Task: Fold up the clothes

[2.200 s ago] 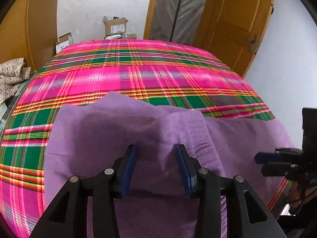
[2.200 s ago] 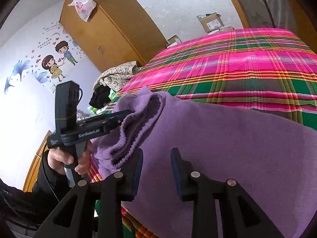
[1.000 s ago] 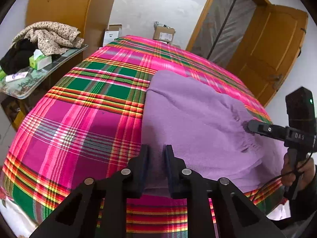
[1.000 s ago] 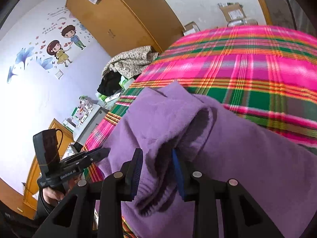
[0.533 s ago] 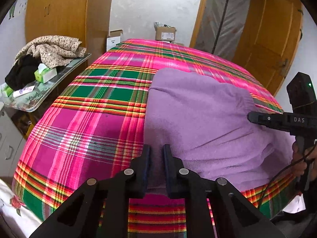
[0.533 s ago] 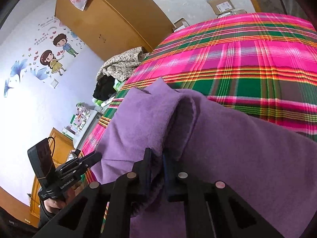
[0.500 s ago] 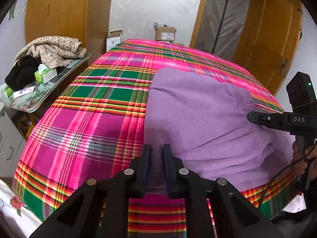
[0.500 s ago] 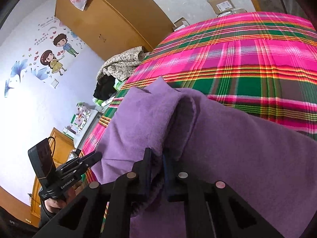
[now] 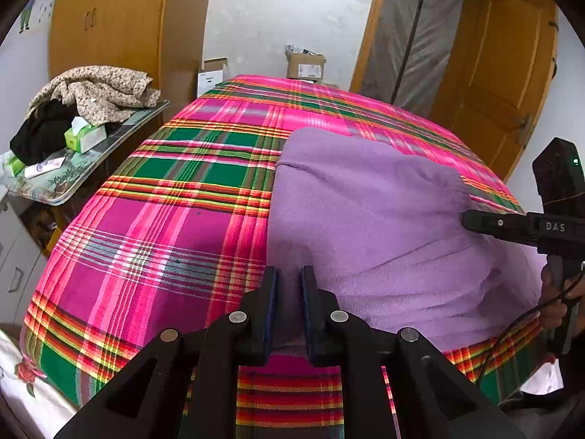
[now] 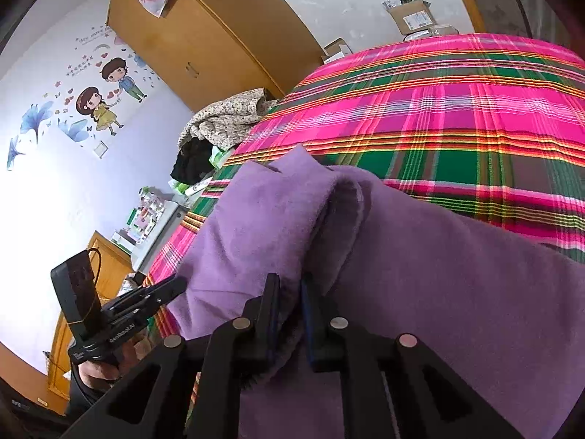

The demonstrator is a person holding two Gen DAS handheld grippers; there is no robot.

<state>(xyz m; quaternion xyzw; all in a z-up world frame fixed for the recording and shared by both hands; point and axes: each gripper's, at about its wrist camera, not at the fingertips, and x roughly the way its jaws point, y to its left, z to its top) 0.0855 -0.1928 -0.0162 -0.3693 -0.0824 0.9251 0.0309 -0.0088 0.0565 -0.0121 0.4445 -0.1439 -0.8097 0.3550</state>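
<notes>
A purple fleece garment lies on the near half of a bed with a pink and green plaid cover. My left gripper is shut on the garment's near left corner at the bed's front edge. In the left wrist view the right gripper comes in from the right and pinches the cloth at its right edge. In the right wrist view my right gripper is shut on a bunched fold of the purple garment. The left gripper shows at the lower left there, held by a hand.
A side table left of the bed holds a heap of clothes, a tissue box and small items. Cardboard boxes stand beyond the bed's far end. A wooden wardrobe and a door flank the room.
My right gripper closed on the bunched fold of the purple garment. The left gripper kept its grip on the near corner and its view rolled slightly.
</notes>
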